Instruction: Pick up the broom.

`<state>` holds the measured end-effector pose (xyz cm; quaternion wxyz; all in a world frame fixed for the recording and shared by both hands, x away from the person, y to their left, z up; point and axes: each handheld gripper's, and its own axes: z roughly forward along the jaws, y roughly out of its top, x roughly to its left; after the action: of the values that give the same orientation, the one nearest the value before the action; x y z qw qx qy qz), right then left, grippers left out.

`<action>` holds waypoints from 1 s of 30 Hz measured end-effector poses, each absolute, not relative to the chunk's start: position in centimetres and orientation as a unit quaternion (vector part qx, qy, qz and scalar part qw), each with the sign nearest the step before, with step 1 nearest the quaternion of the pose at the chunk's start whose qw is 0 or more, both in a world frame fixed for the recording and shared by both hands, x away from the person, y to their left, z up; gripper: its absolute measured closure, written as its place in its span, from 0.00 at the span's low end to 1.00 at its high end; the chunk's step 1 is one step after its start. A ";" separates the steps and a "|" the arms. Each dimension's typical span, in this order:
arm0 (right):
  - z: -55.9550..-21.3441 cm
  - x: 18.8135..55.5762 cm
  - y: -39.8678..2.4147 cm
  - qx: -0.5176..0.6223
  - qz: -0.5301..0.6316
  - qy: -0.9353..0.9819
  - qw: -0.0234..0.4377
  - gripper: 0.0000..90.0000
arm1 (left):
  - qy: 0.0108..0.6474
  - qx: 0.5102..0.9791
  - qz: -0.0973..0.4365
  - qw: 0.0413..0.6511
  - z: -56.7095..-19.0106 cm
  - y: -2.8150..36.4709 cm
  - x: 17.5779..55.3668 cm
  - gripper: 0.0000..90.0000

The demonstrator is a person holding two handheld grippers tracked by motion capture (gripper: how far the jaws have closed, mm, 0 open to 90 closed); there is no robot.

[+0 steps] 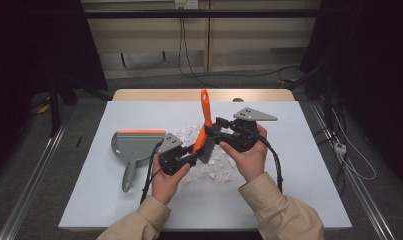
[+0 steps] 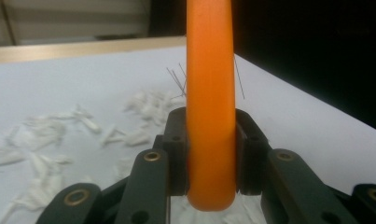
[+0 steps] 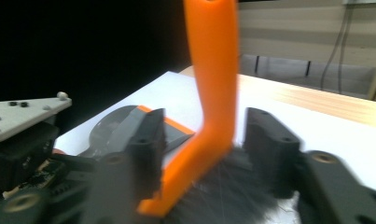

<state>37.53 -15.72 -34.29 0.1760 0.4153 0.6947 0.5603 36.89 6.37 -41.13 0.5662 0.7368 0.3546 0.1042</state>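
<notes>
Two grippers meet on one orange brush [image 1: 204,120] above a white-covered bench [image 1: 299,165]. The left gripper [image 2: 211,154] pinches the brush's orange body, jaws pressed against both its sides. The right gripper [image 3: 202,140] brackets the handle just above the dark bristles [image 3: 223,196], jaws spread and apparently clear of the plastic.

Should the left gripper let go before the right one closes, the brush would likely tip and drop into the torn paper scraps [image 1: 209,167] beneath both grippers, scattering them. A squeeze landing on the bristles instead of the handle could also slip.

From above, a grey dustpan [image 1: 134,146] lies beyond the left gripper, handle toward the person. The left gripper view confirms firm contact; the right gripper view reveals the gaps beside the handle.
</notes>
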 end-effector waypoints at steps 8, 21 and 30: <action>-36.2 37.4 -13.8 0.464 0.565 0.665 0.151 0.38 | 0.373 0.699 0.153 0.590 -40.4 6.6 36.3 0.79; -37.0 38.1 -11.5 0.547 0.543 0.625 0.126 0.58 | 0.338 0.716 0.207 0.575 -39.9 4.7 34.6 0.69; -36.0 38.3 -14.1 0.529 0.579 0.613 0.093 0.77 | 0.328 0.709 0.190 0.595 -40.0 5.0 34.8 0.45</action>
<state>38.35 -14.11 -35.96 0.0933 0.5292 0.6129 0.5794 34.81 4.98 -39.97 0.5953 0.7086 0.3279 0.1897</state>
